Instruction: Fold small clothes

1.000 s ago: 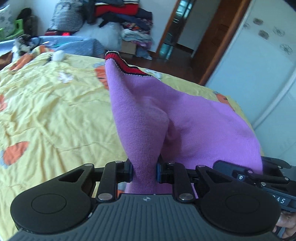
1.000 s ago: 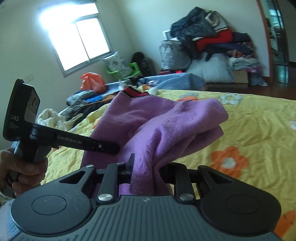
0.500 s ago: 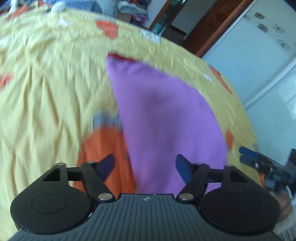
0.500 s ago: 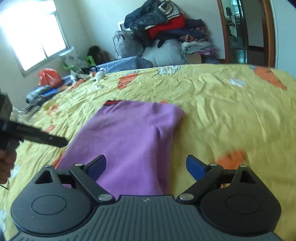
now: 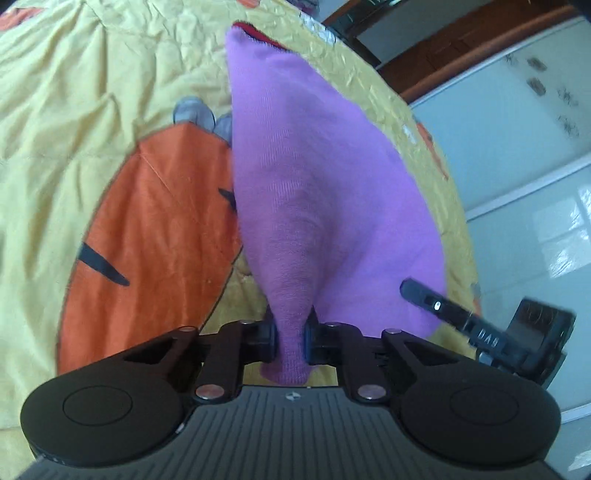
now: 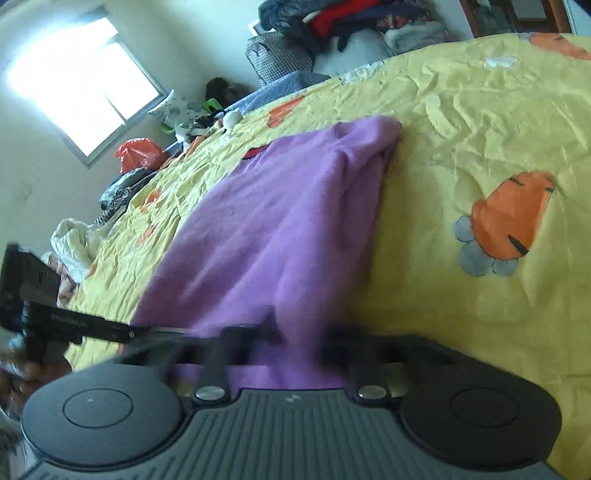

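Left wrist view: the left gripper (image 5: pixel 291 341) sits low over the bed, its jaws closing on a pinched-up ridge of the purple knitted garment with a red-trimmed collar (image 5: pixel 314 192); the pads already press the cloth from both sides.
Right wrist view: the right gripper (image 6: pixel 299 341) is blurred, yet purple cloth runs between its jaws, which are closing too; they look clenched on the near hem.
Garment place: it lies lengthwise on the yellow quilted bedspread with orange carrot prints (image 6: pixel 480 122), collar end toward the far edge of the bed, near hem at the two grippers.
Fold state: one long side (image 6: pixel 369 158) is doubled over on itself, so a first lengthwise fold seems to be in; the piece reads as a narrow strip.
Work left: my judgement is that the crosswise fold is not yet done, the hem needing to be carried up to the collar and laid flat.
Grip spacing: both grippers hold the same near edge, side by side, the left one's handle showing at the left of the right wrist view.
Risk: soft knit bunches in the jaws, so the hem may land creased.
Elsewhere: a heap of other clothes (image 6: pixel 332 22) is piled beyond the far end of the bed.
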